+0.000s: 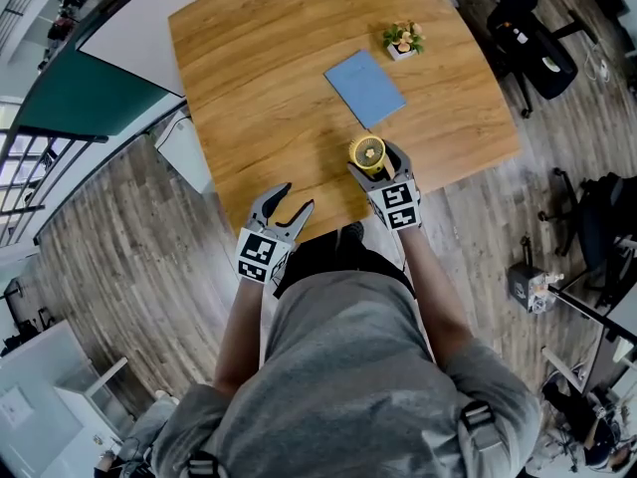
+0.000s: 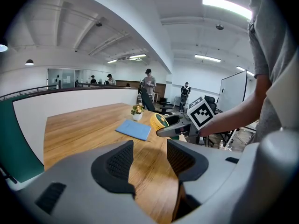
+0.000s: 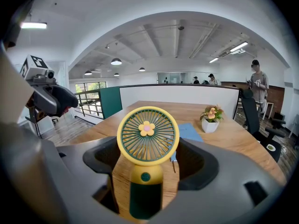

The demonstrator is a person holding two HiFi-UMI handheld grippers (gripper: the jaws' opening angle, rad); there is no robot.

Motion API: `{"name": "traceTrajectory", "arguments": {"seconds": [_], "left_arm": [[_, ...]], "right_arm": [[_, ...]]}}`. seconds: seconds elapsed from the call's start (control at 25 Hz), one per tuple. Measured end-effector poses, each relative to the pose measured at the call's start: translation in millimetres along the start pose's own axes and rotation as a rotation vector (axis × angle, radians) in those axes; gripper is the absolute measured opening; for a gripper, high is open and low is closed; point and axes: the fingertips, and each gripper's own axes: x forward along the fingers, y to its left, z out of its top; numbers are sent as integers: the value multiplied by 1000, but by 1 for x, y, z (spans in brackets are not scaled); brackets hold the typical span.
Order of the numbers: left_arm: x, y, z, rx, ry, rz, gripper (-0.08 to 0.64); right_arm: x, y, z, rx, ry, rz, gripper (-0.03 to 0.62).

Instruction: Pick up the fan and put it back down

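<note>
On the wooden table (image 1: 249, 88), near my edge, the yellow fan (image 3: 147, 134) stands up between my right gripper's (image 1: 373, 160) wide-apart jaws, ready to be squeezed I think, while my left gripper (image 1: 297, 199) hangs aside, open and empty, so nothing gets bumped.
</note>
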Motion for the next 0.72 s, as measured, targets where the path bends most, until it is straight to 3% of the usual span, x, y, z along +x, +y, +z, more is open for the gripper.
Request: {"name": "traceTrajectory", "arguments": {"seconds": [0.72], "left_arm": [[20,34,-24,-37,66,-41,241]], "right_arm": [[48,10,-32,40,89,23,379]]}}
